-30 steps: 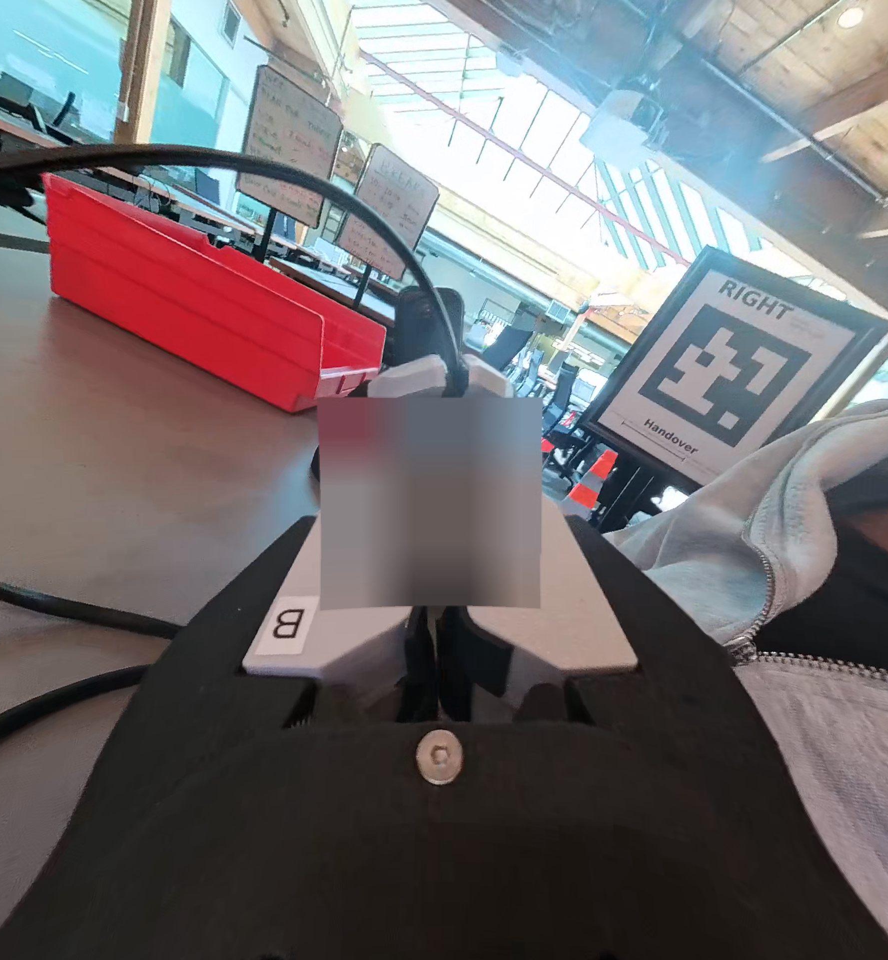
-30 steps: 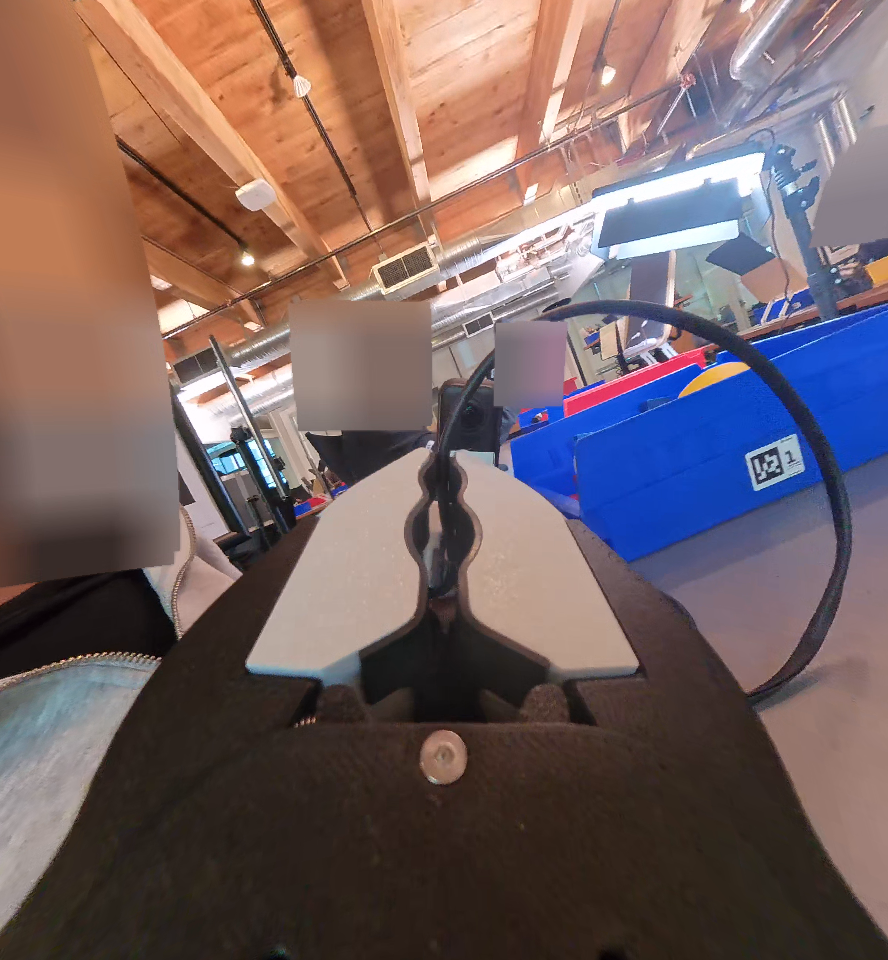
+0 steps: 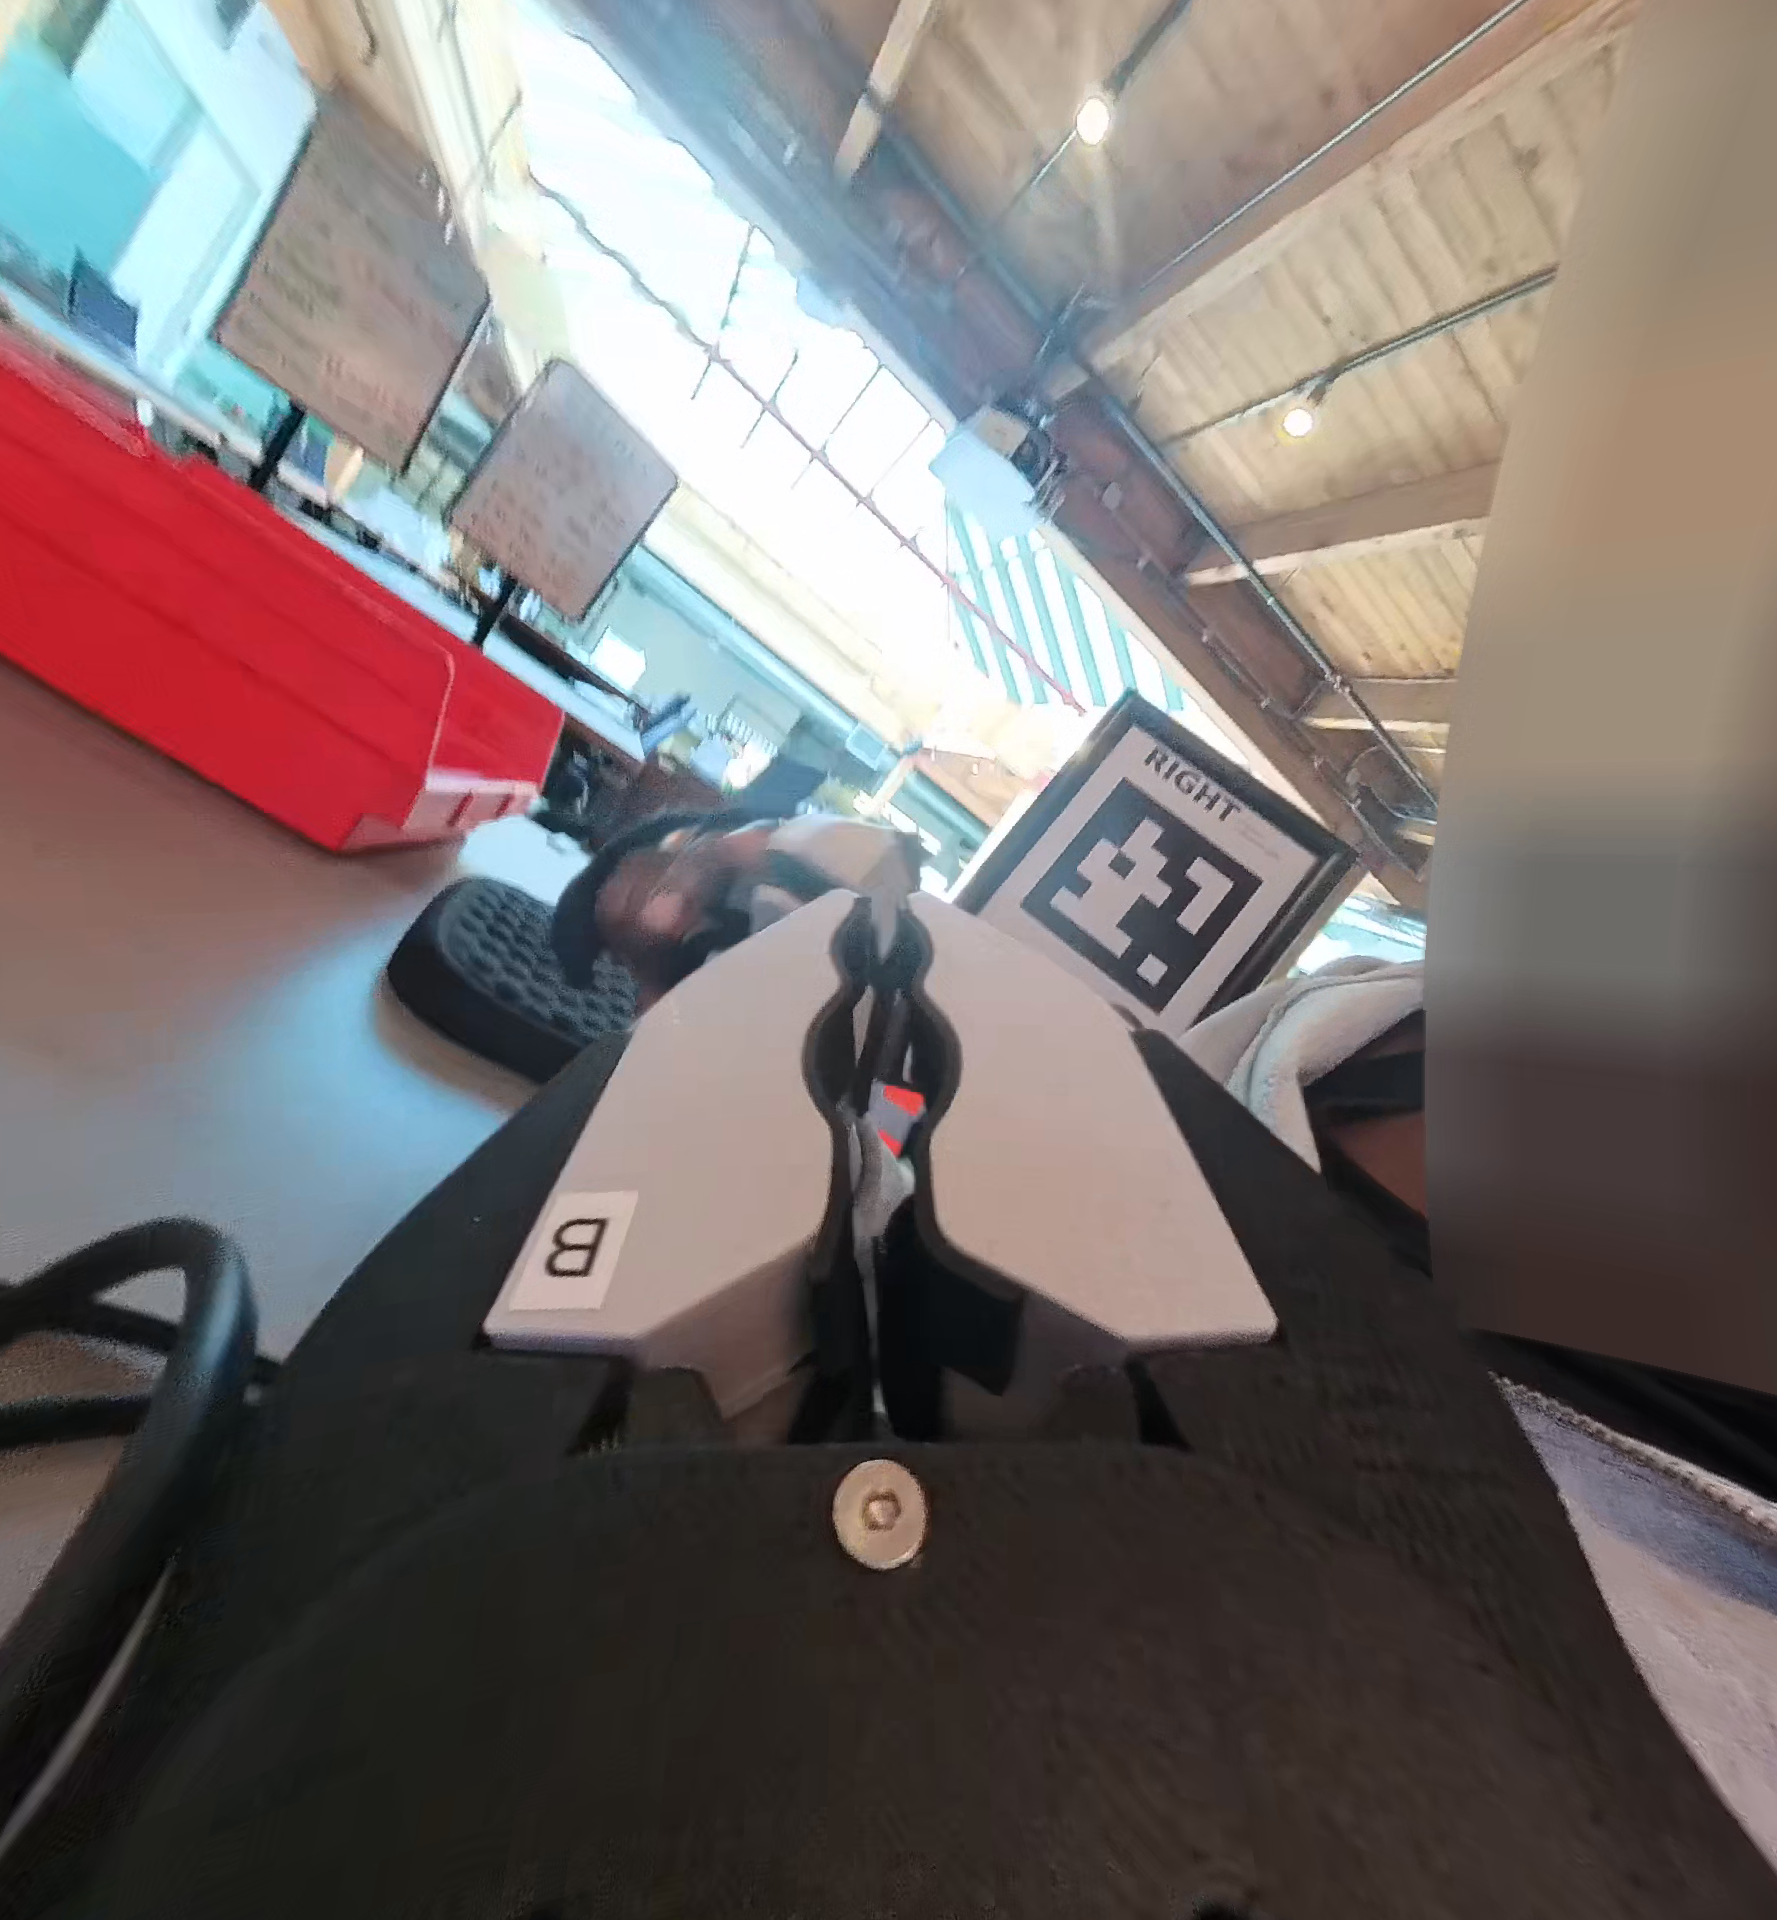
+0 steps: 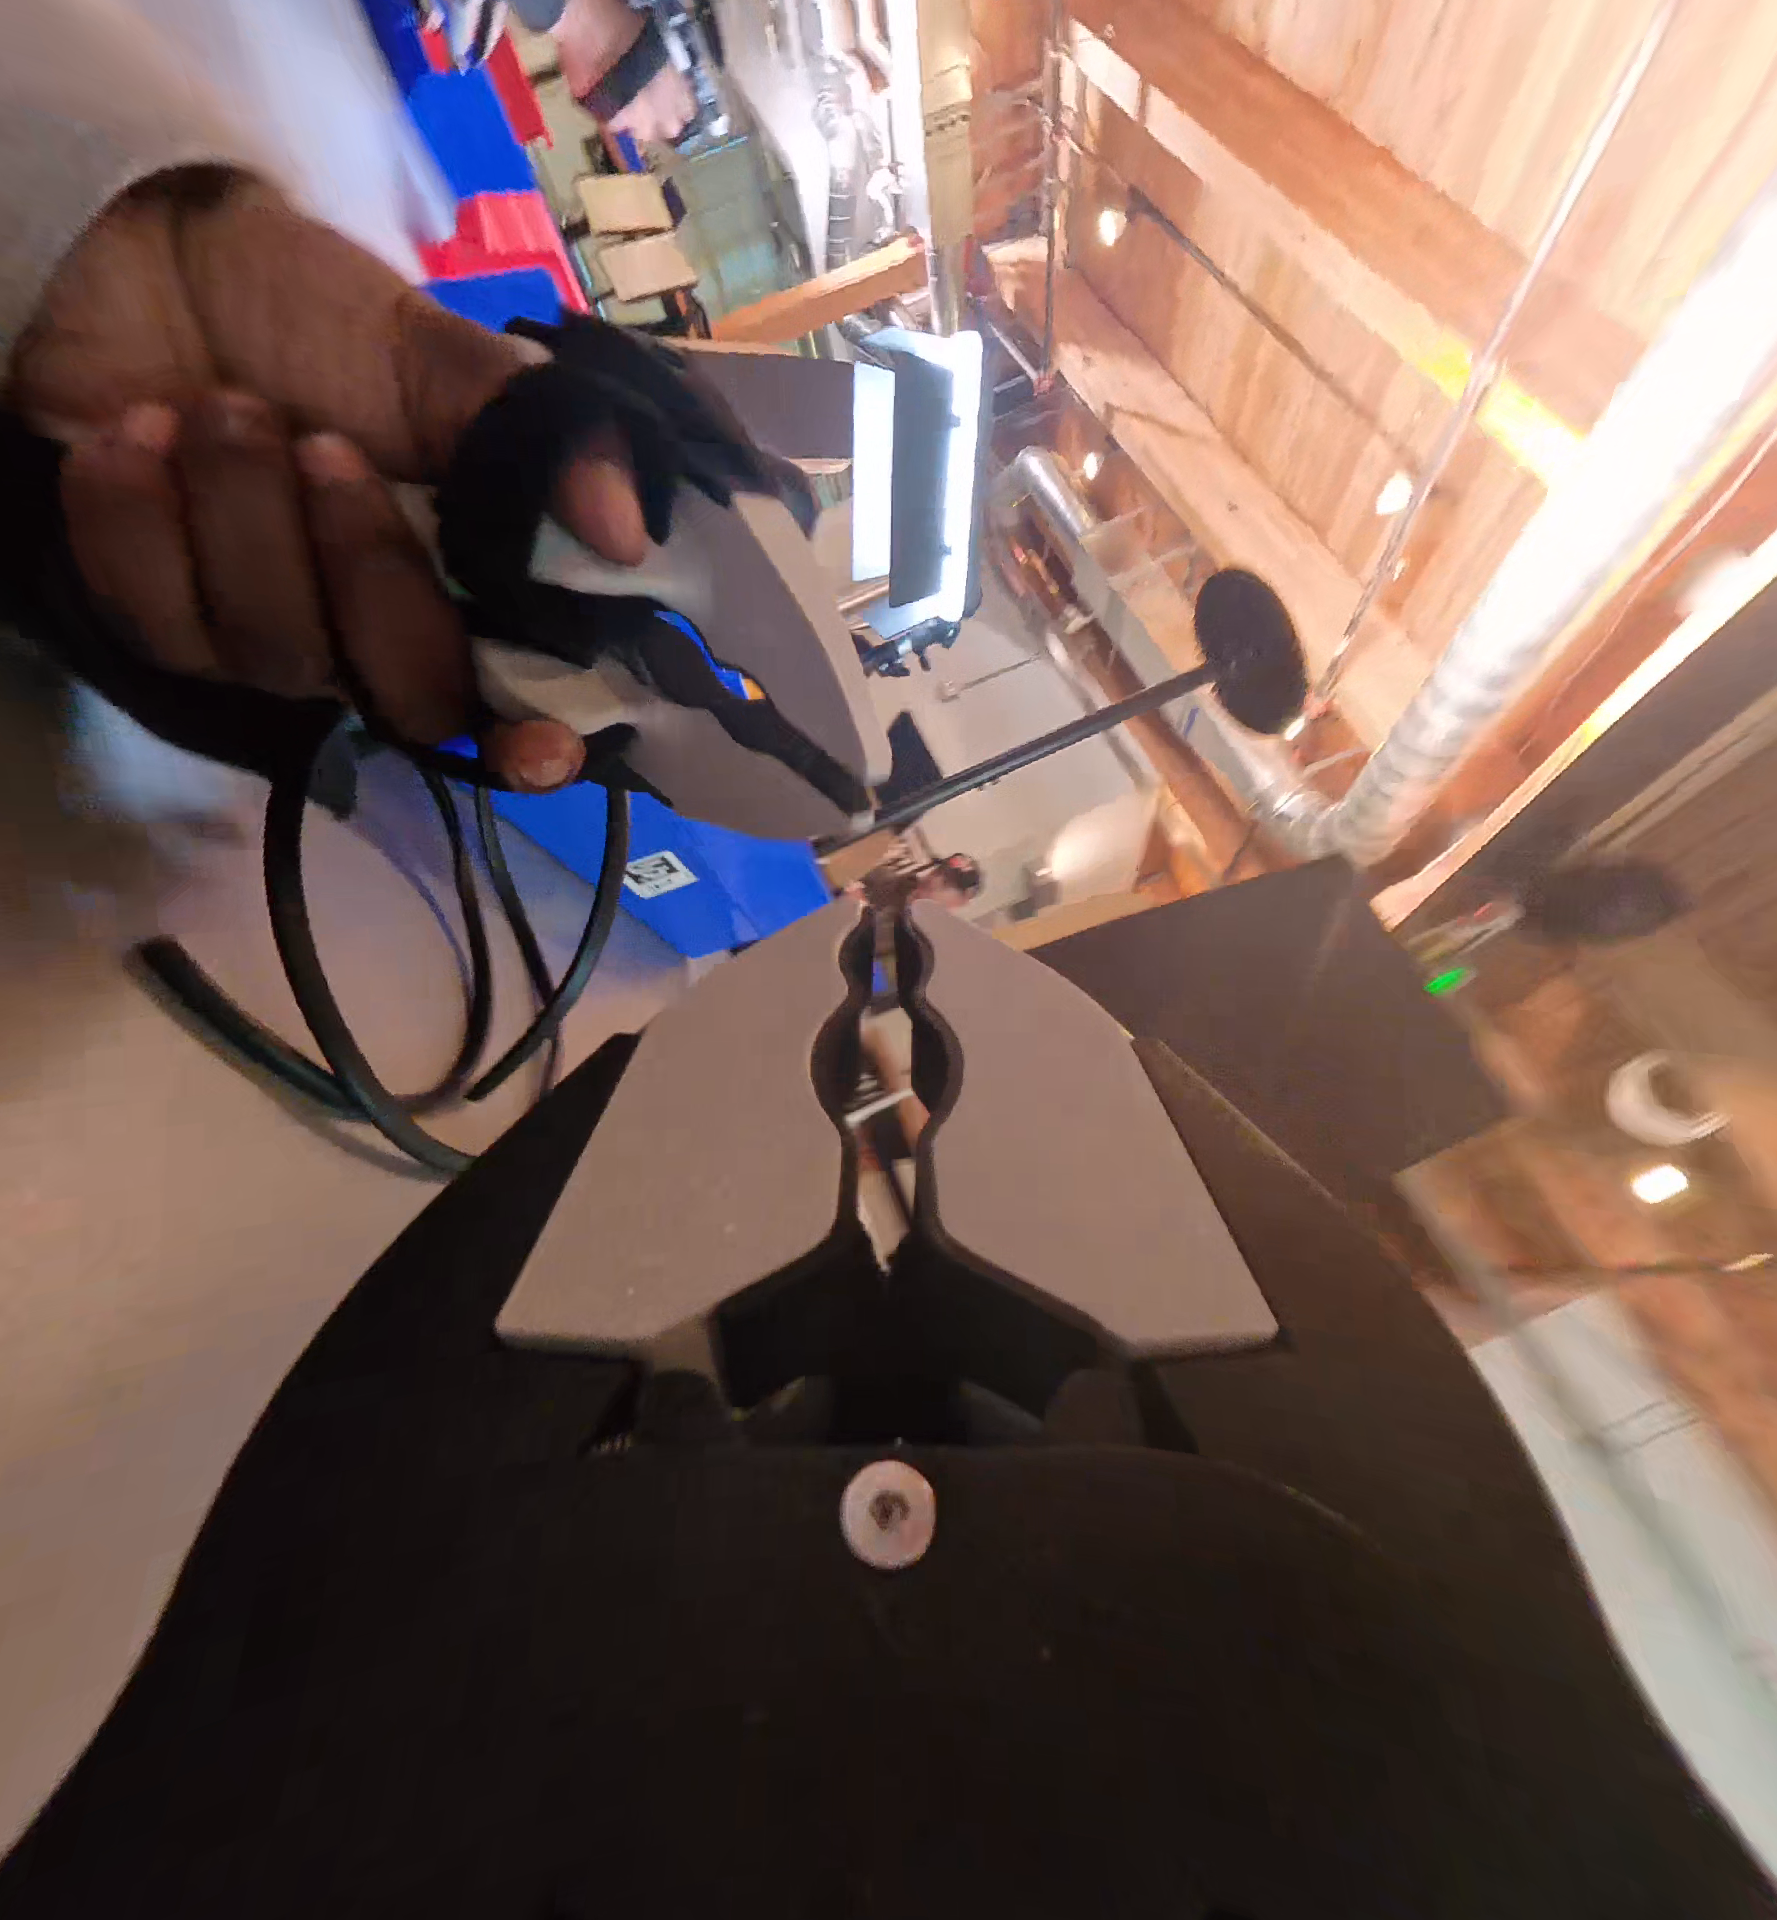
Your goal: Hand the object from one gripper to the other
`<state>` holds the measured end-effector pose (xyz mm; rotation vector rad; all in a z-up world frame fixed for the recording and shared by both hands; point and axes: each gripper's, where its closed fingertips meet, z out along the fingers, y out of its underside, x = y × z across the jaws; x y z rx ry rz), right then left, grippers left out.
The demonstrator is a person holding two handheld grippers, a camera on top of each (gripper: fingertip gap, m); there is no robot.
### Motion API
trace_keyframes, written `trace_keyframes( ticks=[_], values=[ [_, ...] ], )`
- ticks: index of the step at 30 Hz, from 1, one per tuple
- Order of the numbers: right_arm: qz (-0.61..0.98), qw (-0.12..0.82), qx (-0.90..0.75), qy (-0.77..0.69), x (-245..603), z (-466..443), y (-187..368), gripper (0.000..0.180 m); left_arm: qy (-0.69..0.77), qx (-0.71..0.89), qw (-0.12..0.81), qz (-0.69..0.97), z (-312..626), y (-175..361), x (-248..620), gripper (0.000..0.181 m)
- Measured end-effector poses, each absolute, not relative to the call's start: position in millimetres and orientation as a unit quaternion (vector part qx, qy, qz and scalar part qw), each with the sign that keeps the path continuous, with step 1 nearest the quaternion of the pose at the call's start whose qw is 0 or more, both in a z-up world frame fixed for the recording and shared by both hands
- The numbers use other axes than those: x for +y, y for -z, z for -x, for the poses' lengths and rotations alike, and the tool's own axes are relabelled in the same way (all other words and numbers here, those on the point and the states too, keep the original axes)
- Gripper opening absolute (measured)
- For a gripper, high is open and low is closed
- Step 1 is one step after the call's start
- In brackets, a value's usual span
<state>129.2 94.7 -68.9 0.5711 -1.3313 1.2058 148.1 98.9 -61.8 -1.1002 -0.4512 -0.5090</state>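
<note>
Left wrist view: left gripper (image 3: 882, 935), jaws pressed together on a strand of the black cable (image 3: 200, 1351) — slack looped beside its body, over the grey table (image 3: 136, 987). Right wrist view: right gripper (image 4: 889, 920), jaws closed, nothing pinched — cable loops dangling under the hand (image 4: 240, 499) holding the left gripper.
</note>
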Motion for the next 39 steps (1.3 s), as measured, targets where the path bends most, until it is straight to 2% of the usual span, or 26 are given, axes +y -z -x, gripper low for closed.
trace_keyframes(
  ticks=[1,4,8,12,16,18,22,32,34,36,39],
  values=[
    [-0.218,0.56,-0.587,-0.543,96.3,-125.1,67.9,0.005,0.221,-0.204,0.811,0.502,-147.4,56.7,95.1,0.008],
    [-0.124,0.429,-0.641,-0.624,100.9,-114.1,68.5,0.014,0.135,-0.217,0.816,0.518,-139.6,57.2,91.0,0.021],
    [0.011,0.235,-0.648,-0.724,114.2,-97.3,61.4,0.023,0.052,-0.2,0.766,0.609,-149.8,58.2,92.0,0.034],
    [0.08,0.13,-0.597,-0.788,130.0,-89.0,47.8,0.023,-0.076,-0.187,0.693,0.692,-154.5,60.0,81.2,0.036],
    [0.103,0.096,-0.574,-0.807,137.3,-84.9,43.7,0.02,-0.232,-0.244,0.522,0.784,-123.0,102.6,50.9,0.036],
    [0.108,0.09,-0.571,-0.809,138.1,-84.0,43.7,0.019,-0.211,-0.267,0.471,0.814,-118.8,128.1,49.2,0.036],
    [0.112,0.08,-0.576,-0.806,136.6,-83.4,46.1,0.02,-0.177,-0.302,0.418,0.838,-111.5,158.7,53.4,0.03],
    [0.109,0.067,-0.585,-0.801,132.7,-85.0,49.7,0.019,-0.184,-0.316,0.335,0.869,-108.4,184.5,47.1,0.025],
    [0.11,0.064,-0.586,-0.8,132.2,-85.1,50.3,0.019,-0.18,-0.32,0.317,0.875,-108.3,190.4,45.3,0.02],
    [0.109,0.06,-0.589,-0.798,131.0,-85.6,51.5,0.019,-0.169,-0.314,0.303,0.884,-110.4,195.6,46.5,0.007],
    [0.109,0.038,-0.6,-0.791,126.5,-88.0,56.0,0.019,-0.188,-0.313,0.325,0.872,-108.1,186.8,46.5,0.005]
  ],
)
